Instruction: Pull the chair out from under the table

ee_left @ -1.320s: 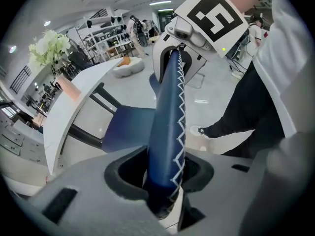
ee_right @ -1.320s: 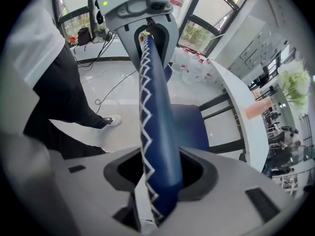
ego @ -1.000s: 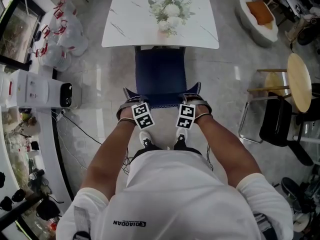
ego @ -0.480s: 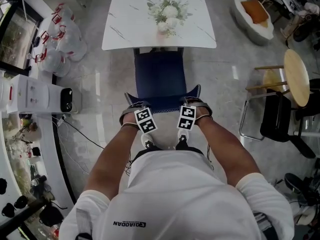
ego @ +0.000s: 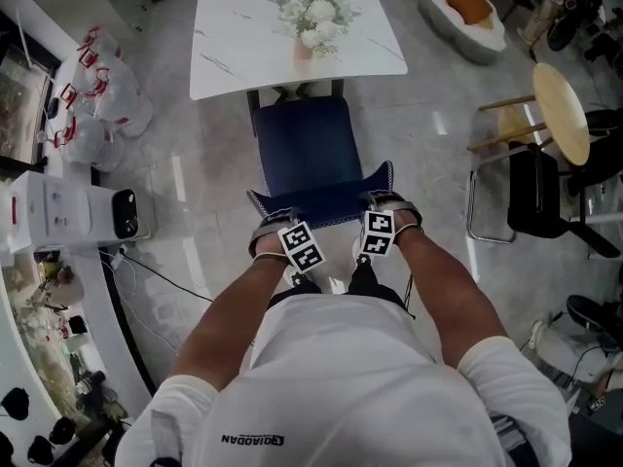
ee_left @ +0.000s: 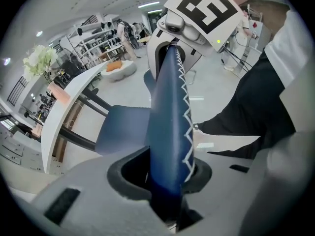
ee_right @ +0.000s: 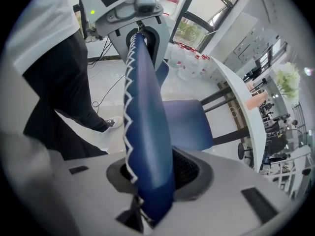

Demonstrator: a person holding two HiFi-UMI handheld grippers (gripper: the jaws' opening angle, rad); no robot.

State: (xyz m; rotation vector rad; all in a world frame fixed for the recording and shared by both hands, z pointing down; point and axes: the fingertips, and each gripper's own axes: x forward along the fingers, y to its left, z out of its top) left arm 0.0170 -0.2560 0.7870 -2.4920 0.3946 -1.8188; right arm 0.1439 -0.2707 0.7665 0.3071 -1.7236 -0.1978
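A dark blue chair [ego: 310,144] with white zigzag stitching stands with its seat mostly out from under the white marble table [ego: 234,37]; its front legs are still at the table's edge. My left gripper [ego: 275,220] and right gripper [ego: 389,205] sit on the two ends of the backrest's top edge [ego: 321,202]. In the left gripper view the backrest [ee_left: 170,132] runs up between my left gripper's [ee_left: 167,181] jaws, which have just been closing and press on it. In the right gripper view my right gripper [ee_right: 152,181], its jaws likewise just closed in, clamps the backrest [ee_right: 147,132].
A vase of white flowers [ego: 310,17] stands on the table. White plastic bags [ego: 97,95] and a white appliance [ego: 68,212] with floor cables [ego: 156,270] lie to the left. A round wooden table [ego: 560,110] and a black chair [ego: 545,202] stand to the right.
The chair has slid away from the table toward the person, so more of its seat shows. Both grippers and the person have moved back with it.
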